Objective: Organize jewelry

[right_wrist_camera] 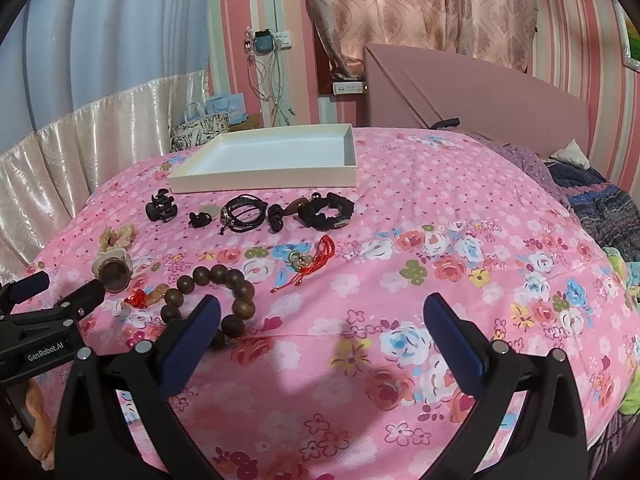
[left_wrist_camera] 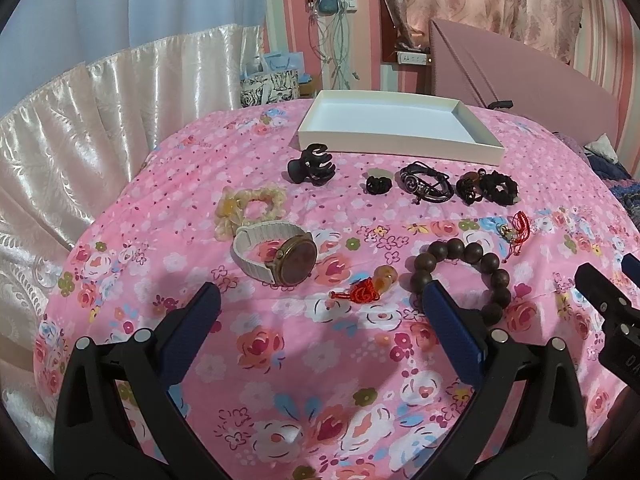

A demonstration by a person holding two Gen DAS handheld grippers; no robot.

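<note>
Pink floral bedsheet covers the bed. Pink headboard along its far right edge. Patterned gift bag beyond the far left corner. Charger cables hang from a wall socket; pink curtain above.

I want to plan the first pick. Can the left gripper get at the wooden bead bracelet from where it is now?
Probably yes. The left gripper is open, and the wooden bead bracelet lies flat on the bedspread just beyond its right fingertip. Nothing lies on it; only the right gripper is close by.
</note>
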